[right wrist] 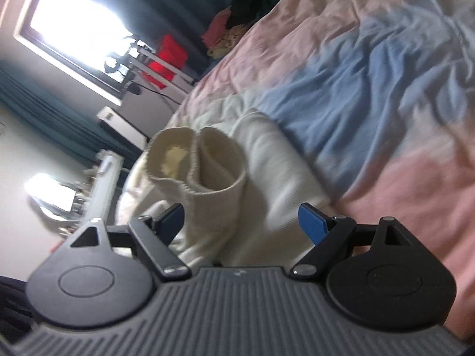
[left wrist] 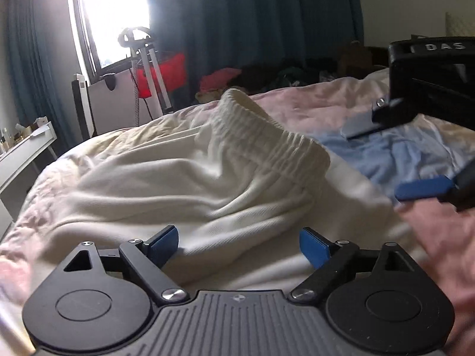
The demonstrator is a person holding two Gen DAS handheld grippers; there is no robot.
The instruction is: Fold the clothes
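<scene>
Presently the cream trousers (left wrist: 190,178) lie bunched on the bed (left wrist: 311,103), waistband humped up, with the left gripper (left wrist: 237,244) and right gripper (right wrist: 242,224) both spread and holding nothing, seemingly poised to regrip.

Count so far: one cream pair of sweatpants (left wrist: 184,178) on one pastel bedspread (left wrist: 311,101), two grippers (left wrist: 239,244) (right wrist: 242,222), one window (left wrist: 115,14), one red bag (left wrist: 166,71).
</scene>
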